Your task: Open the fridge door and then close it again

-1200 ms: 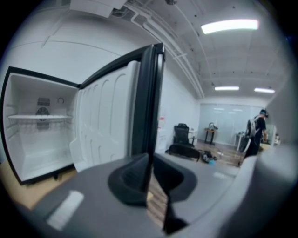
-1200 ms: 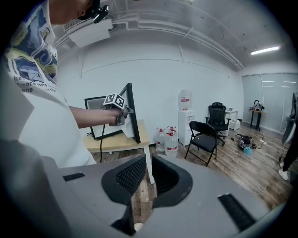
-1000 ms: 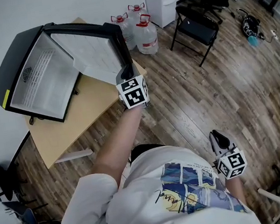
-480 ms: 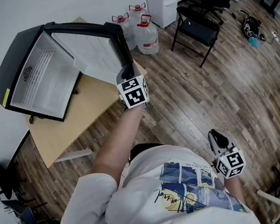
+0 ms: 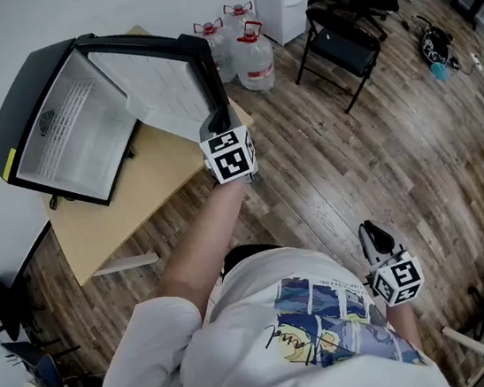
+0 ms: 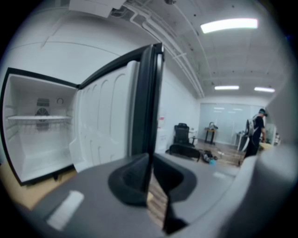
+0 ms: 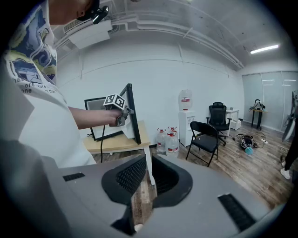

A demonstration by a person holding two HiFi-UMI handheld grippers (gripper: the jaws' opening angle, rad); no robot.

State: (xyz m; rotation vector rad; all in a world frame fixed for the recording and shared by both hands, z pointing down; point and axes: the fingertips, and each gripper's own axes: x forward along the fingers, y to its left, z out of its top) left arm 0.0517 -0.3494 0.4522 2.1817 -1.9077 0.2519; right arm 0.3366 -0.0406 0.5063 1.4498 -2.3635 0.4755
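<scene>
The head view alone shows the whole fridge (image 5: 56, 143) standing on the table (image 5: 130, 222), its door (image 5: 163, 74) swung wide open. Only the left gripper view looks into the fridge, where a shelf (image 6: 39, 118) crosses the white inside. The left gripper (image 6: 150, 160) is clenched on the door's black free edge, jaws nearly together. The right gripper (image 7: 148, 174) hangs well away from the fridge, jaws a narrow slit apart, grasping nothing; floor shows between them.
</scene>
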